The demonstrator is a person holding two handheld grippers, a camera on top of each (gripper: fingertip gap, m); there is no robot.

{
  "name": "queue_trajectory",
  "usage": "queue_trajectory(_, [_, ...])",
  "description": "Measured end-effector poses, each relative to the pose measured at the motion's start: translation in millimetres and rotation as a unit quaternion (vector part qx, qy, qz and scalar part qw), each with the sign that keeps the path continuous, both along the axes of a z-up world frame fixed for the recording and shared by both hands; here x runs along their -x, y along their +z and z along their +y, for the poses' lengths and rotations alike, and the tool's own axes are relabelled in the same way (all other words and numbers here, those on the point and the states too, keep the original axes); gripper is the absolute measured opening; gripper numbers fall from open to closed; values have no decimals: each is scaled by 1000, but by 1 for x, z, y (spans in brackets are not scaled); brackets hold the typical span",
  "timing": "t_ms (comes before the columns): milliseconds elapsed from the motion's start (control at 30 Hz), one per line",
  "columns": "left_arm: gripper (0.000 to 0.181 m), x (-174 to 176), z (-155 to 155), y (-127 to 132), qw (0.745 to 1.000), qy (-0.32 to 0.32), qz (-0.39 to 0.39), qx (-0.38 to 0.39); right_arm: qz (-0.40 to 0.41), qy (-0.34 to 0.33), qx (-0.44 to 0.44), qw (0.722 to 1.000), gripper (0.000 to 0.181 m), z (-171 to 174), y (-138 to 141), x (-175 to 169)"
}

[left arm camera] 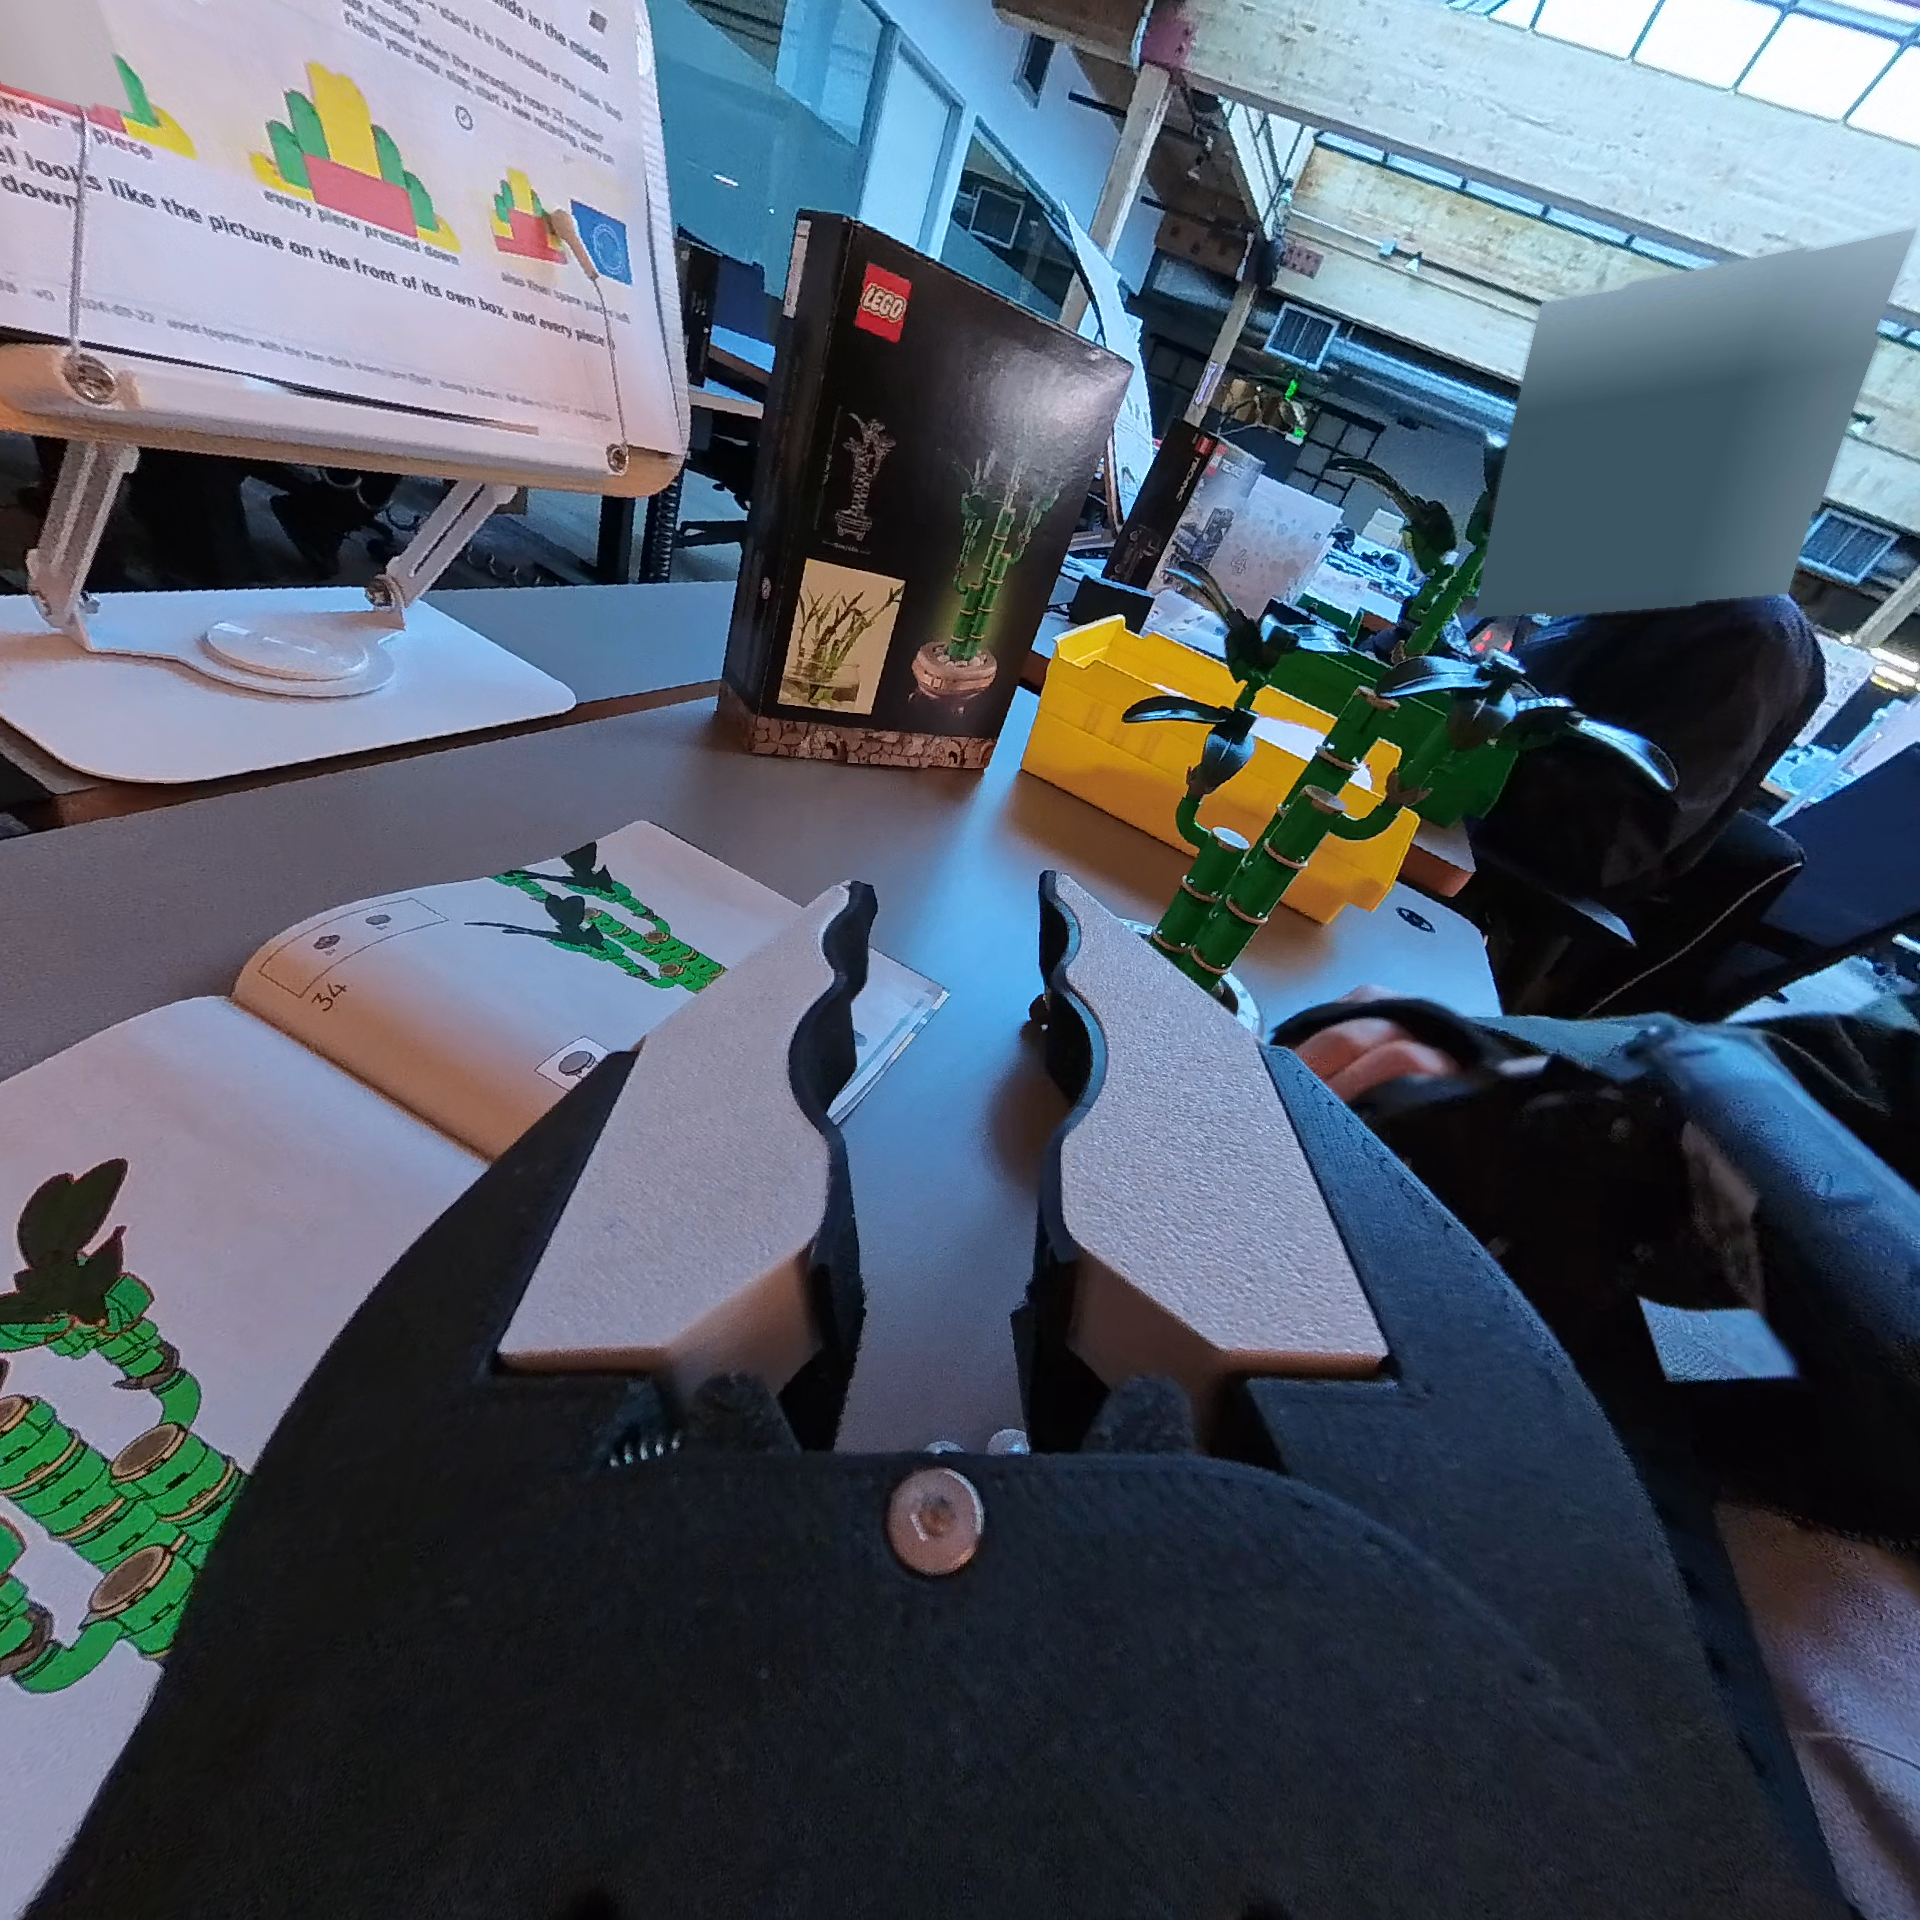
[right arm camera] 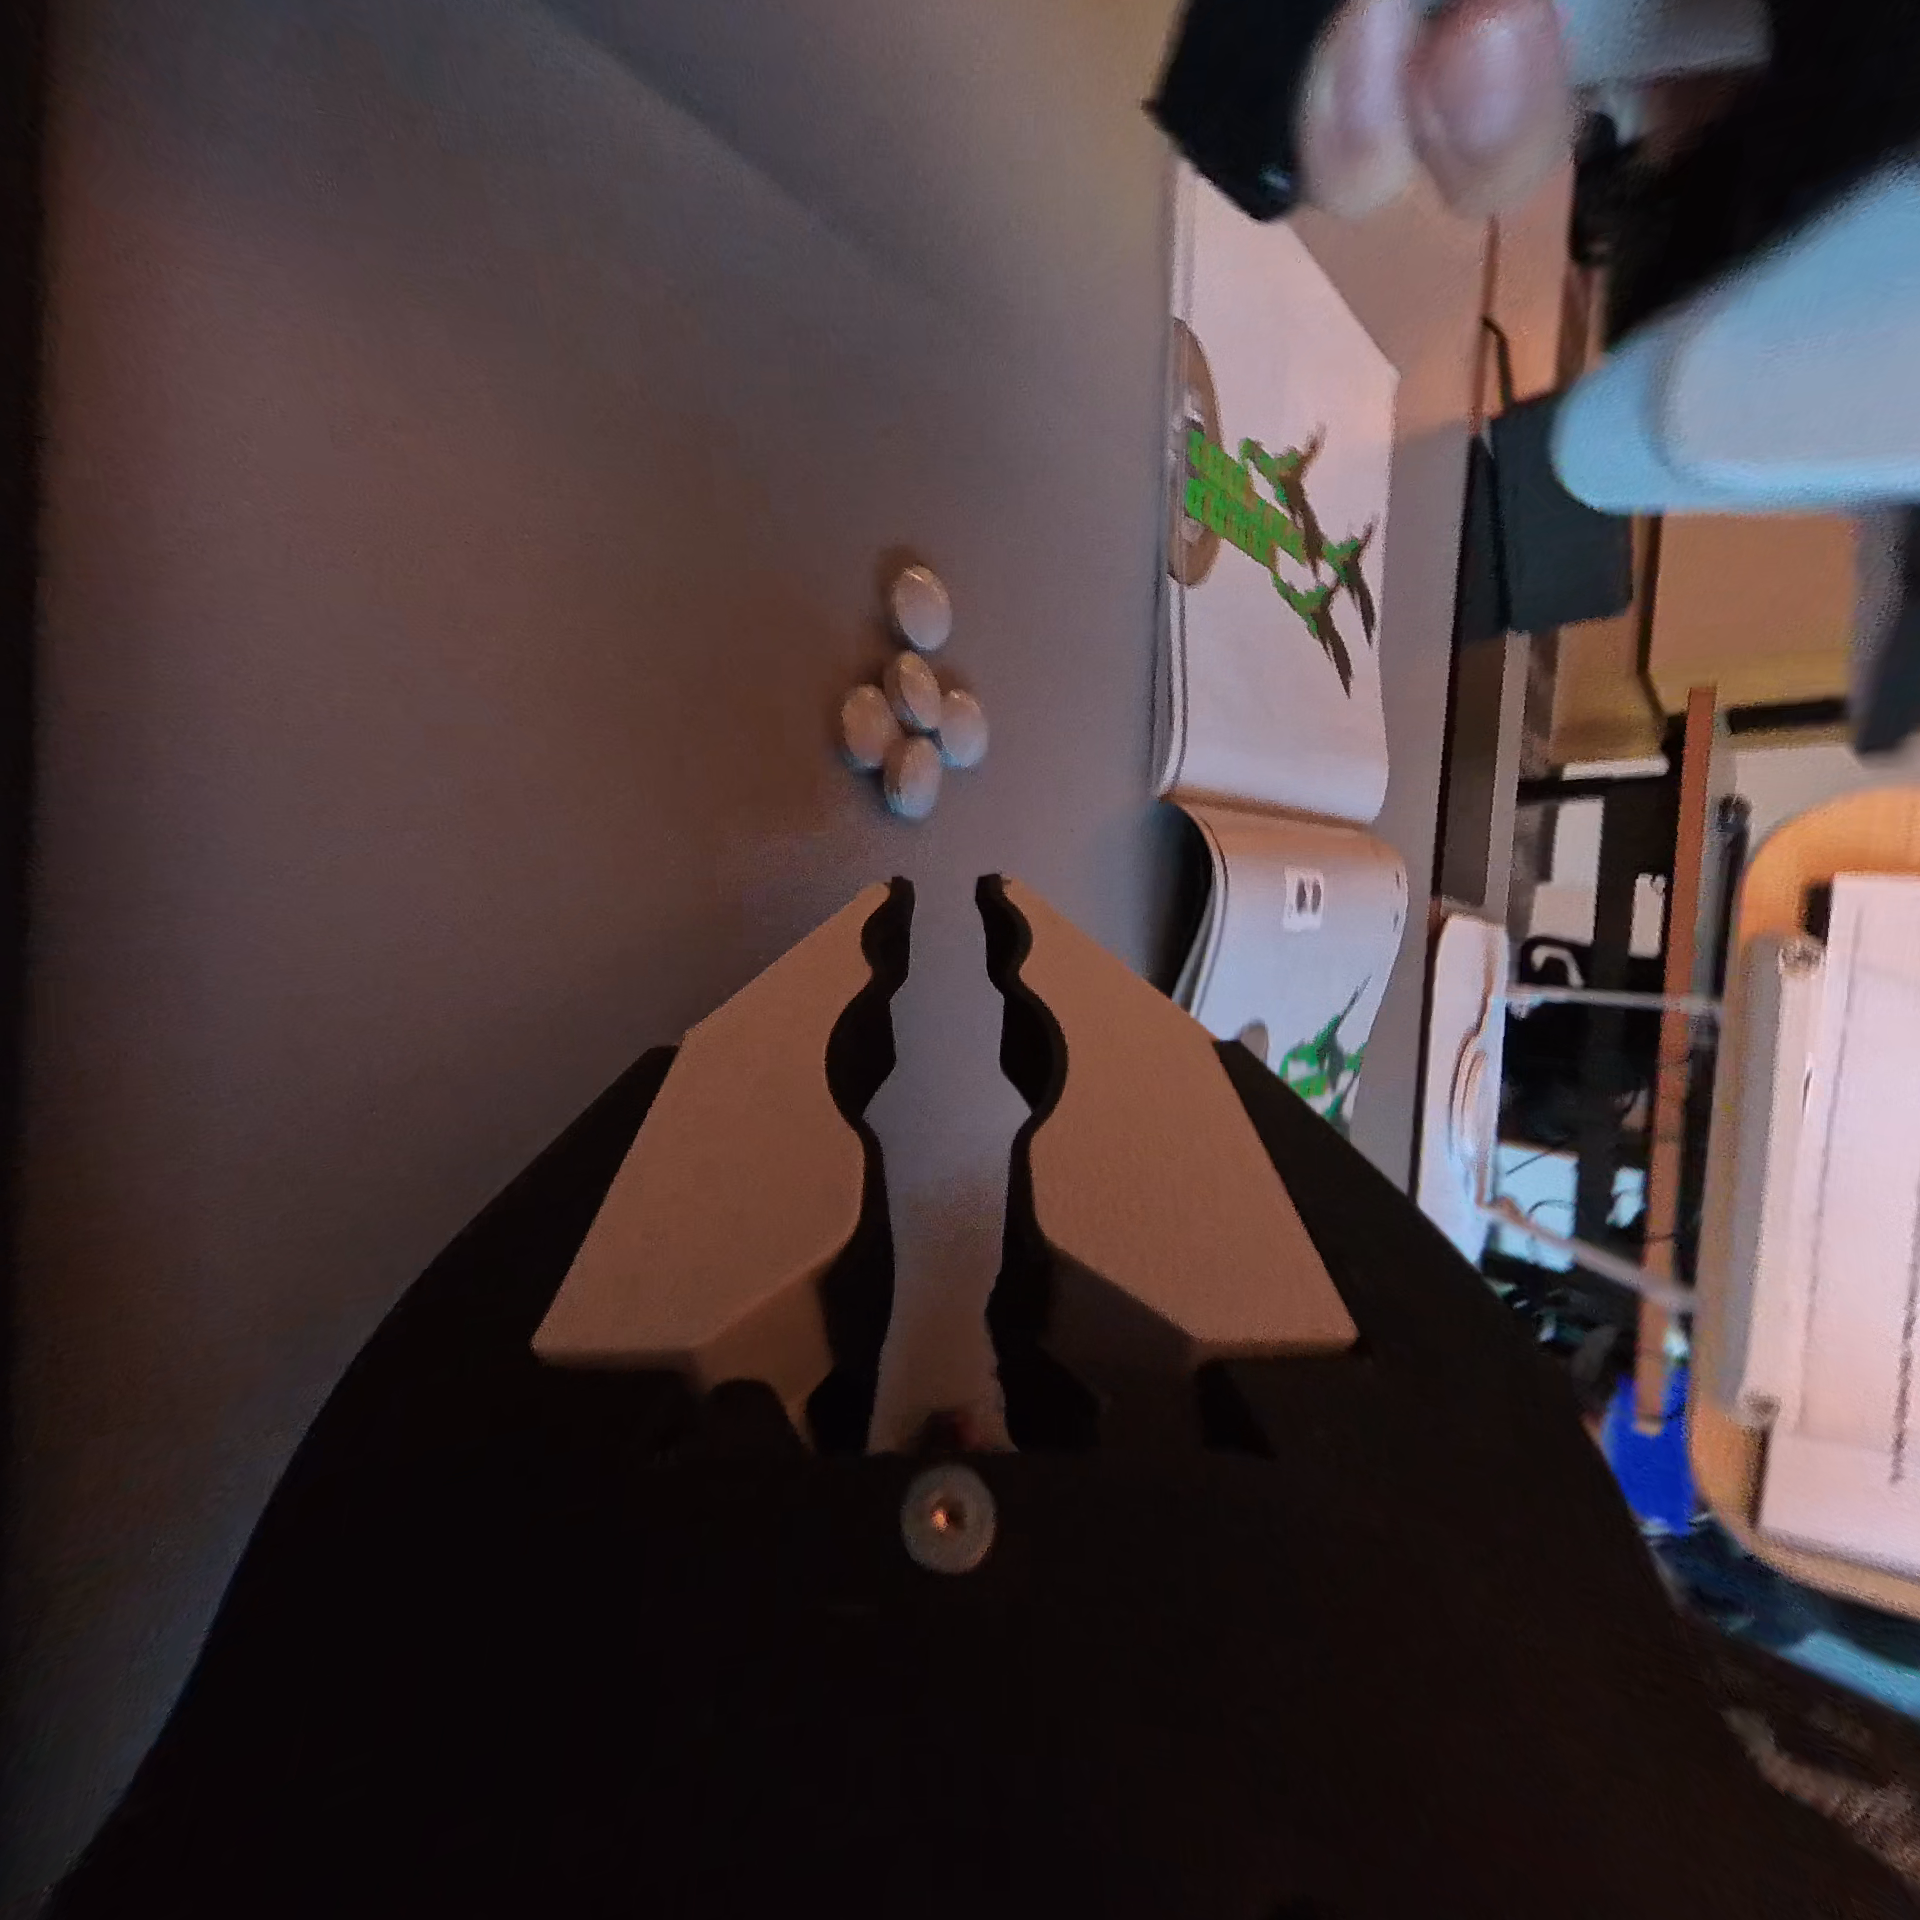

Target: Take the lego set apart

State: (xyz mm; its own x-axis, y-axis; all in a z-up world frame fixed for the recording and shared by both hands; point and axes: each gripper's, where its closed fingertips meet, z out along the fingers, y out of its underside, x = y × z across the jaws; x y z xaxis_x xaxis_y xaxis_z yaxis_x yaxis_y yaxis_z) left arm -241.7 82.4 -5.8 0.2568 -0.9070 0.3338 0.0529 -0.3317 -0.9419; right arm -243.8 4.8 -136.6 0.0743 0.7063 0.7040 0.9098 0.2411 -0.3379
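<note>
Daylight from skylights (left arm camera: pixel 1662 42) brightens the sharp left wrist view, its edges bowed by the wide lens. The right wrist view is dim, warm-tinted and motion-blurred.

I see a grey desk (left arm camera: pixel 644 790) in a tall workshop hall: pale timber beams (left arm camera: pixel 1455 94) overhead, daylight through skylights (left arm camera: pixel 1766 42), glass partitions (left arm camera: pixel 914 156) behind, a dark office chair (left arm camera: pixel 1662 852) alongside.

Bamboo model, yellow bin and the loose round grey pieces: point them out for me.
Bamboo model (left arm camera: pixel 1262 873): left wrist view, on the green stalks.
Yellow bin (left arm camera: pixel 1101 717): left wrist view, on its near side wall.
Round grey pieces (right arm camera: pixel 912 694): right wrist view, on the cluster's middle piece.
</note>
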Motion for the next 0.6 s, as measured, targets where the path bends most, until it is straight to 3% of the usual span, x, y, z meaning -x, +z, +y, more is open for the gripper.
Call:
queue_trajectory(133, [32,1,1,-1,1000,-1,-3,10,125,-40,-3,991,12,-32,41,-38])
queue_trajectory(300, [34,-10,-5,-11,1000,-19,20,8,248,-109,-27,962,8,-61,66,-143])
queue_trajectory(433, [36,-30,-25,-21,997,-69,37,9,281,-168,50,944,10,-48,54,-221])
queue_trajectory(600, [55,-58,-67,-18,987,-154,33,27,360,-151,125,912,20,-3,58,-241])
